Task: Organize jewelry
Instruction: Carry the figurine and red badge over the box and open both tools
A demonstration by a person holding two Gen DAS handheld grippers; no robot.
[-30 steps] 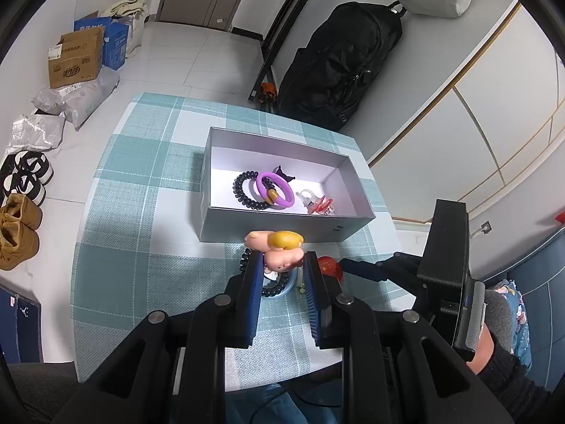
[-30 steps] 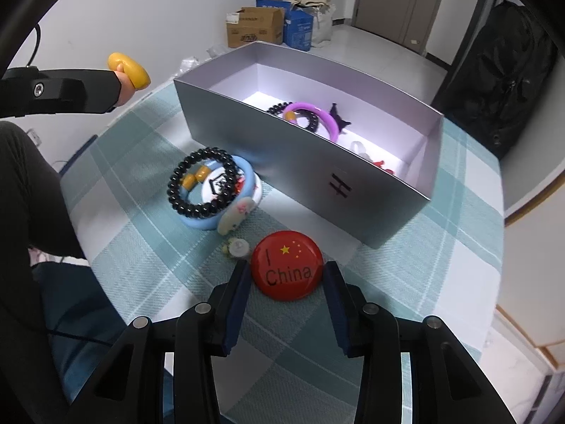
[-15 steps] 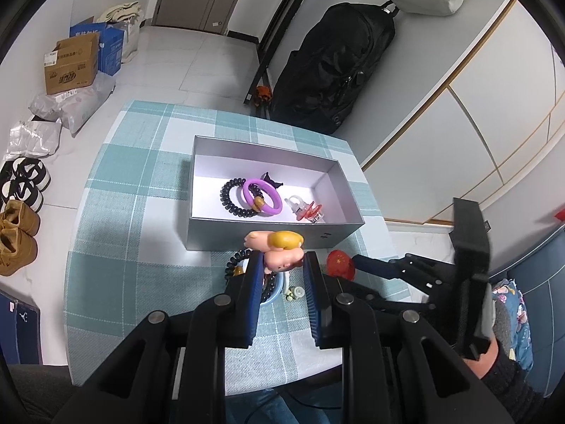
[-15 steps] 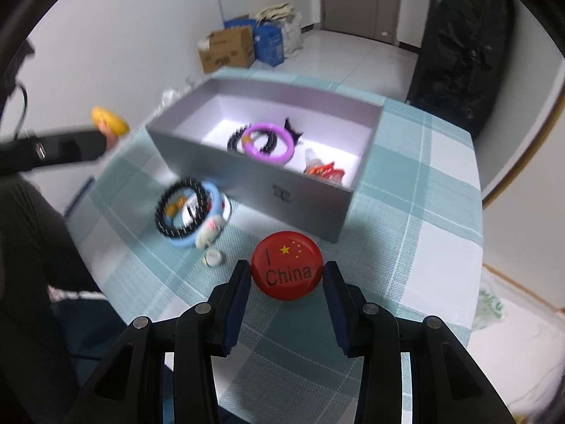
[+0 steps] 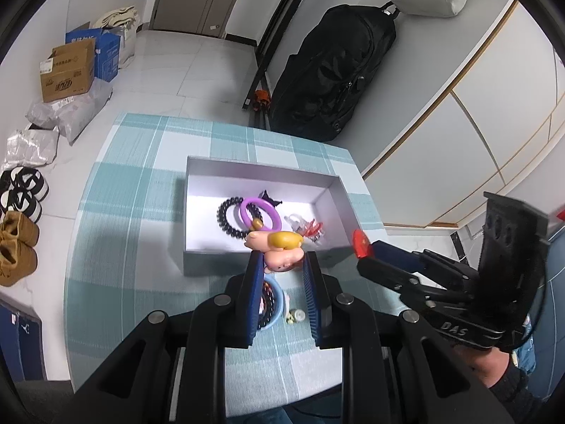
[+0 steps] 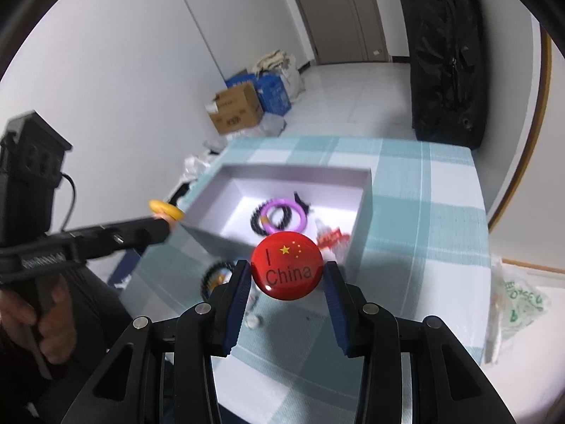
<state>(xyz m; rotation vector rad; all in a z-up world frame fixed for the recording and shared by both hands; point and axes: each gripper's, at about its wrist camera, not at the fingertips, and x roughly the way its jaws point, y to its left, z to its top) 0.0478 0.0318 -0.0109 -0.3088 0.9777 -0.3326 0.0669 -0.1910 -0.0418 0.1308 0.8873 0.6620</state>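
Jaws first: the right gripper (image 6: pixel 286 277) has its jaws closed partway onto a round red badge (image 6: pixel 286 265) that reads "I China" with yellow stars, one pad on each edge, and the badge is up off the desk (image 6: pixel 438 190). The left gripper (image 5: pixel 282 268) has its jaws pinched narrow on a small pink figure with a yellow top (image 5: pixel 280 247), also held in the air, right over the near wall of the box.

Just under the left jaws, on the teal checked cloth, there's a light blue bangle (image 5: pixel 277 305) with a dark bead bracelet (image 5: pixel 265 300) lying in it, and a tiny white bit (image 5: pixel 296 316) beside them. None of those are in the box.

Past that sits the open grey box (image 5: pixel 261 173), about mid desk. Inside it: a black bead bracelet (image 5: pixel 227 221), a purple ring (image 5: pixel 261 213) overlapping it, a black spiky clip (image 5: pixel 270 196) and some red and clear clips (image 5: pixel 307 228) toward the right end.

Further out on the floor: cardboard boxes (image 5: pixel 67 70), shoes (image 5: pixel 17 247) and a big black bag (image 5: pixel 335 70) leaning on the wall.
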